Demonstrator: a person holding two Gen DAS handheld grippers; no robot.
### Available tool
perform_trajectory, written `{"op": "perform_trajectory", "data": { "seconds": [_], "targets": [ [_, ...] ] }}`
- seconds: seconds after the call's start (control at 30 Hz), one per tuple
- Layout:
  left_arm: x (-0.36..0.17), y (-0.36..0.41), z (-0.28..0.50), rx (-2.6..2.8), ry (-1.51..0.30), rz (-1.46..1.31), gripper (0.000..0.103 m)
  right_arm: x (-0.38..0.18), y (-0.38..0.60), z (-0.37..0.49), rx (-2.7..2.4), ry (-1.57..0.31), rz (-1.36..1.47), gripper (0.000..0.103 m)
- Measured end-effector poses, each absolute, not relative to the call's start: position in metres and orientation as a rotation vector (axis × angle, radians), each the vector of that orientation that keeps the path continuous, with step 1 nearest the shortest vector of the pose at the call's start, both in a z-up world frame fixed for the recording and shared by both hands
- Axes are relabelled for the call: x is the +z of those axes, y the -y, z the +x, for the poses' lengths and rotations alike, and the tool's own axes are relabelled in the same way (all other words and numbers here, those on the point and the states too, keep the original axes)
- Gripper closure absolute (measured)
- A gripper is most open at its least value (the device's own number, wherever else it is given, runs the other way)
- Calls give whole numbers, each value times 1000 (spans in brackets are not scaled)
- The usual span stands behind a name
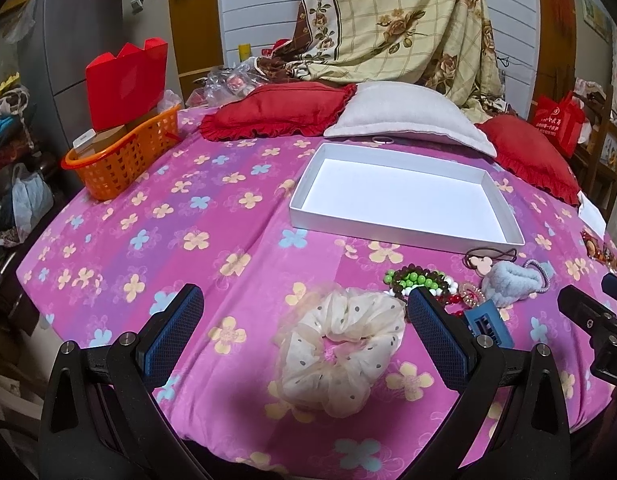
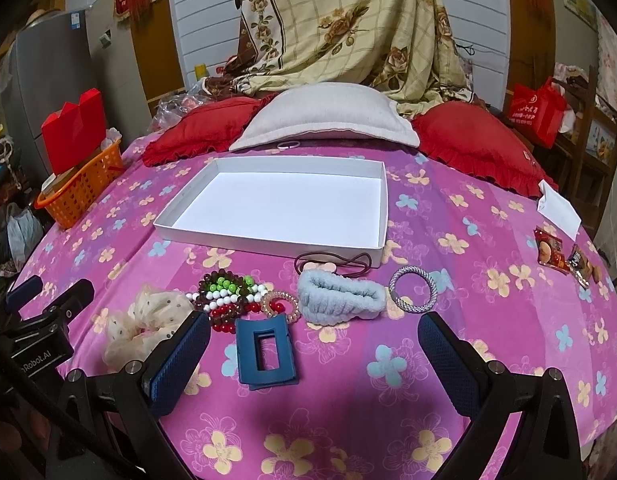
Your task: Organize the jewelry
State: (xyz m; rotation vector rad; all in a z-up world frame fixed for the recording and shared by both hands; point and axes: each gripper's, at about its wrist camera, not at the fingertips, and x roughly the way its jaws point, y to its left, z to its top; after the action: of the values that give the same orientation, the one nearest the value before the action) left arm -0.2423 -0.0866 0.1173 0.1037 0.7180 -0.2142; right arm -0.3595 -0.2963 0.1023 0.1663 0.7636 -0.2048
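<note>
Right wrist view shows your pink flowered bedspread [image 2: 448,320], then the empty white tray [image 2: 382,204] lying ahead. Near its front edge sit a cream dotted scrunchie [image 1: 344,344], blue fuzzy band [image 2: 340,296], blue hair claw [image 2: 264,356], beaded bracelets [image 2: 228,296] and silver bangle [image 2: 411,289]. Your right gripper [image 2: 314,354] and left gripper [image 1: 304,332] both spread wide, holding nothing.

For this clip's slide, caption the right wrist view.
Open right gripper hovers over blue hair clip; white tray sits empty.
</note>
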Motion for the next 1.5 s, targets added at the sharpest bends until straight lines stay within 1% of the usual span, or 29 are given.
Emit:
{"op": "perform_trajectory", "data": {
  "seconds": [0.97, 1.2, 1.4, 1.5],
  "targets": [
    [108, 83, -236, -243, -743, 140, 1, 91, 312, -357, -185, -784, 165, 0],
    [97, 60, -224, -316, -833, 112, 1, 85, 324, -354, -190, -801, 179, 0],
    [101, 59, -230, -322, -822, 119, 1, 90, 322, -354, -174, -790, 177, 0],
    [96, 68, -231, -335, -826, 146, 1, 81, 317, -352, -145, -818, 177, 0]
  ]
}}
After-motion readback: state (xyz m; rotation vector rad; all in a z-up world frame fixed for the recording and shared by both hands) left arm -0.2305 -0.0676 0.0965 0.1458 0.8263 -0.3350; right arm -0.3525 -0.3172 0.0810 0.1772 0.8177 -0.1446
